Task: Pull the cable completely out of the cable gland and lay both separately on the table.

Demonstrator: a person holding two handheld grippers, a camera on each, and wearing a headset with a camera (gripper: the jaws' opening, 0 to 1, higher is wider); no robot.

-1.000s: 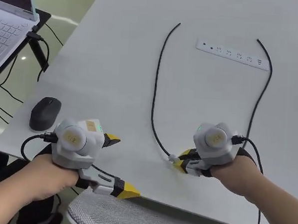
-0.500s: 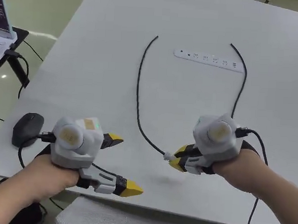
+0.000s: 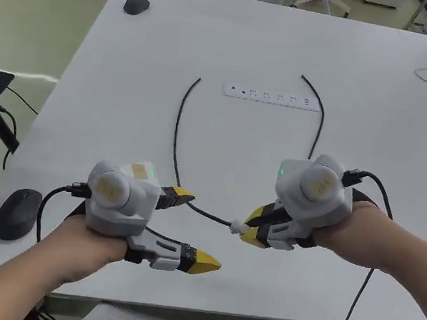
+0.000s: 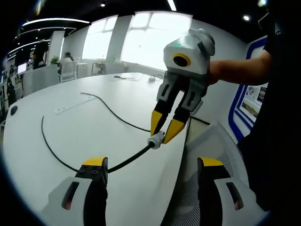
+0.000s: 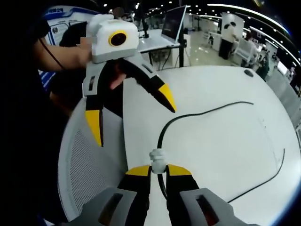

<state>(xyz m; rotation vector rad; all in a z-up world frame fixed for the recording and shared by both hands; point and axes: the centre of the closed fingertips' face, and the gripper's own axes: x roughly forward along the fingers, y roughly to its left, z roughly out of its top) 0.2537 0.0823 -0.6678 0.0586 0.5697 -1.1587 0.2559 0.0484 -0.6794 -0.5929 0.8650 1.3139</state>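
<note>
A small white cable gland (image 3: 235, 226) sits on the end of a black cable (image 3: 176, 133), which curves away across the white table (image 3: 131, 91). My right gripper (image 3: 244, 230) is shut on the gland (image 5: 158, 159), pinching it between its yellow tips (image 5: 159, 170), with the cable (image 5: 188, 115) leading off ahead. My left gripper (image 3: 195, 228) is open just left of the gland, one jaw over the cable. In the left gripper view, its jaws (image 4: 153, 162) stand wide apart below the gland (image 4: 155, 140), which the right gripper (image 4: 167, 126) holds.
A white power strip (image 3: 272, 97) lies at mid-table, with a second black cable (image 3: 319, 126) curving past its right end. One dark mouse (image 3: 17, 213) rests at the near left, another mouse (image 3: 136, 5) far back. The table's front edge is just below the grippers.
The head camera has swung left and up. My left gripper has come closer to the gland, its upper jaw now over the cable. My right gripper stays shut on the gland.
</note>
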